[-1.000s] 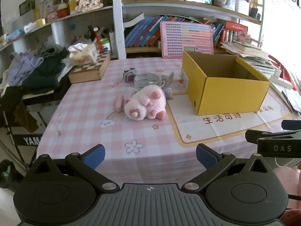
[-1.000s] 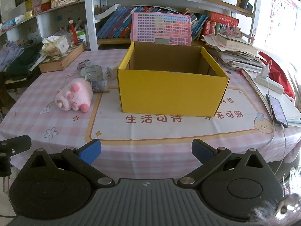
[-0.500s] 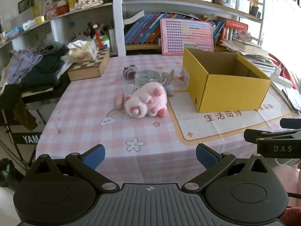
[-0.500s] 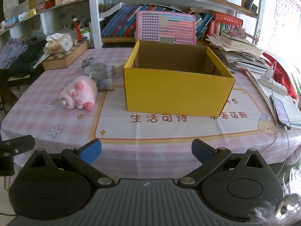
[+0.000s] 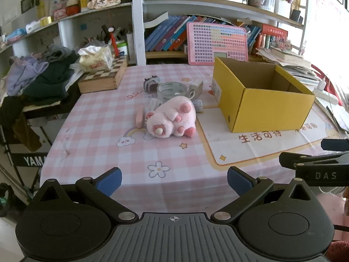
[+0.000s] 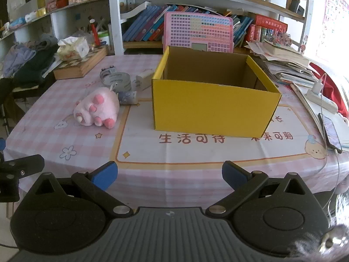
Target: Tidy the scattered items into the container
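An open yellow cardboard box (image 5: 268, 107) (image 6: 209, 111) stands on the pink checked tablecloth and looks empty. Left of it lies a pink plush pig (image 5: 171, 119) (image 6: 97, 108). Behind the pig sit a roll of clear tape (image 5: 171, 90) (image 6: 117, 79), a small toy camera (image 5: 151, 83), a white charger block (image 5: 196, 87) (image 6: 144, 79), a small grey pouch (image 6: 127, 97) and a pink eraser-like bar (image 5: 139, 116). My left gripper (image 5: 174, 180) is open and empty at the table's near edge. My right gripper (image 6: 169, 174) is open and empty in front of the box.
A wooden chessboard box (image 5: 102, 78) with a tissue pack sits at the back left beside piled clothes (image 5: 37, 76). A pink toy laptop (image 5: 217, 42) leans on the bookshelf. A phone (image 6: 330, 132), power strip and stacked papers lie at the right.
Both grippers have drawn back and risen a little from the table, so the box and pig look smaller and farther. Nothing on the table has moved.
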Demonstrator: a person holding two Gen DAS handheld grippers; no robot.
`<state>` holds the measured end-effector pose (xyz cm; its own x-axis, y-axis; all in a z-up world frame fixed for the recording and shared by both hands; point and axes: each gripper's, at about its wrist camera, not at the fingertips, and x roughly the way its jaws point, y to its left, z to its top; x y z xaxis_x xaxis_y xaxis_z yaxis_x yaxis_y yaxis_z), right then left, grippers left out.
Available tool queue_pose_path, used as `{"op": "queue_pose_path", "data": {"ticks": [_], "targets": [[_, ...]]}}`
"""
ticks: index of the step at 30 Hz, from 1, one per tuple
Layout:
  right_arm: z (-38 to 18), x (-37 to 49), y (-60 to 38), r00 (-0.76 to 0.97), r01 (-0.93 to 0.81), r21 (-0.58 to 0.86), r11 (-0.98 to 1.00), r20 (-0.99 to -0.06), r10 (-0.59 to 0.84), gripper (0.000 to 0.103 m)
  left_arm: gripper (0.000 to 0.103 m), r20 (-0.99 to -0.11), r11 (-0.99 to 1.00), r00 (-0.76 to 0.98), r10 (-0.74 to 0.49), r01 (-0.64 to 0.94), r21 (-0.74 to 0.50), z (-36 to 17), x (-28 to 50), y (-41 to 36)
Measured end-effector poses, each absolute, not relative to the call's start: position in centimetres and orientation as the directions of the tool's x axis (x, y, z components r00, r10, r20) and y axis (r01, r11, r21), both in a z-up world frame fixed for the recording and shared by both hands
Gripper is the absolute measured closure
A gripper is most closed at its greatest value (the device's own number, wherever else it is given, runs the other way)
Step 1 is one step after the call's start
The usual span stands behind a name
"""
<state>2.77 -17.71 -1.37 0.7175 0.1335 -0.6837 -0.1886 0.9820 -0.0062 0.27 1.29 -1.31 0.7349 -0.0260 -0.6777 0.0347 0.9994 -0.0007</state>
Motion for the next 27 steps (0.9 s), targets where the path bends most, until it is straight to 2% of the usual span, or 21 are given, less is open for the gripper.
{"op": "queue_pose_path", "data": {"ticks": [10, 27], "targets": [[-1.3, 2.8, -16.8, 0.715, -0.221, 0.009, 0.975, -0.679, 0.168, 0.001, 0.0, -0.661, 0.999, 0.749, -0.038, 0.044, -0.007, -1.3, 0.1, 2.1], [-1.3, 3.5, -12.9, 0.694, -0.333, 0.014, 0.943, -0.673, 0.255, 0.002, 0.0, -0.661, 0.999, 0.75, 0.023, -0.039, -0.009, -1.3, -0.3, 5.8]]}}
